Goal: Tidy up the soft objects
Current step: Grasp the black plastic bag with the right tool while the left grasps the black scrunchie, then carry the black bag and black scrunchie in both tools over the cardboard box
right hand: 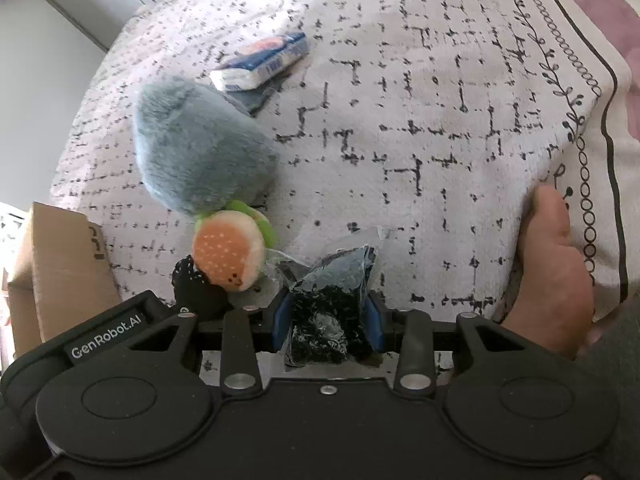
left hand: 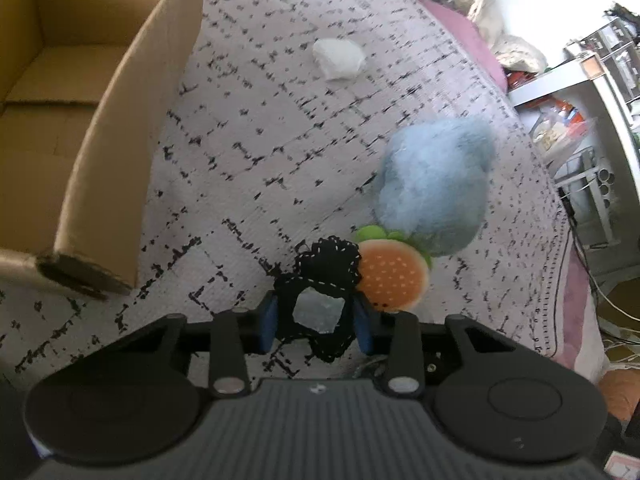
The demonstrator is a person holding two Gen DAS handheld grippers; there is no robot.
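My left gripper is shut on a black knitted piece with white stitches, low over the patterned blanket. Just right of it lies an orange burger plush, and behind that a fluffy blue-grey plush. A white soft lump lies farther back. My right gripper is shut on a clear bag of black stuff. In the right wrist view the burger plush and blue-grey plush are to its left, with the black knitted piece beside them.
An open cardboard box stands at the left; its corner shows in the right wrist view. A blue and white tissue pack lies at the back. A bare foot rests at the right. Shelves and cables stand beyond the bed edge.
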